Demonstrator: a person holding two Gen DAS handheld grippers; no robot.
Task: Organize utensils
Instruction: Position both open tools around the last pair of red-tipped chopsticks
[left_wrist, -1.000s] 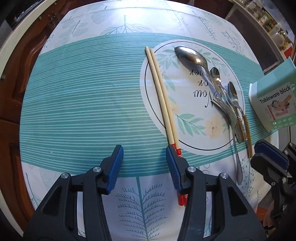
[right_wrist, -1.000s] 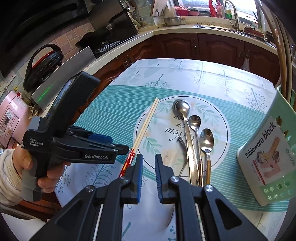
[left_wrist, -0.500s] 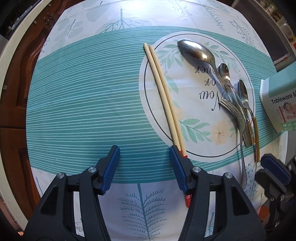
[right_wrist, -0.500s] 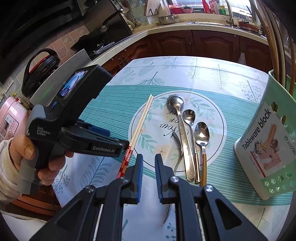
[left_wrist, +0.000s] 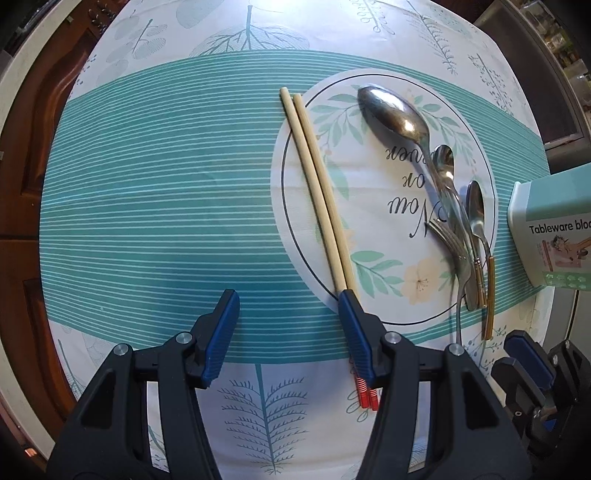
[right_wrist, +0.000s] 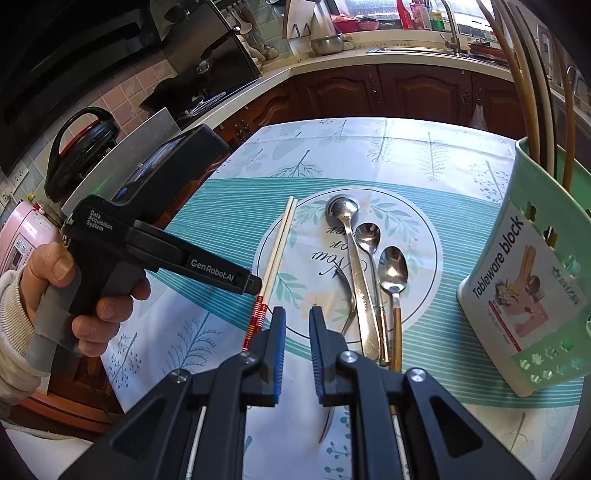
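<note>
A pair of pale chopsticks (left_wrist: 317, 192) with red ends lies on the tablecloth; it also shows in the right wrist view (right_wrist: 275, 254). My left gripper (left_wrist: 290, 306) is open and empty above the cloth, its right finger over the chopsticks' red end. Three spoons (left_wrist: 399, 118) and a fork (left_wrist: 448, 240) lie bunched to the right, seen in the right wrist view too (right_wrist: 369, 266). A green utensil holder (right_wrist: 532, 280) marked "Tableware block" stands at the right. My right gripper (right_wrist: 297, 317) hovers near the table's front edge, its jaws a small gap apart and empty.
The table (left_wrist: 147, 206) has a teal-striped cloth. Long sticks stand in the holder (right_wrist: 524, 81). Behind are kitchen counters, a stove (right_wrist: 207, 96), a sink (right_wrist: 413, 44) and a pink appliance (right_wrist: 22, 240). The left gripper's body (right_wrist: 159, 251) fills the left of the right wrist view.
My left gripper has moved forward along the chopsticks, its right finger now covering more of their red end. The right gripper has drawn back and up a little.
</note>
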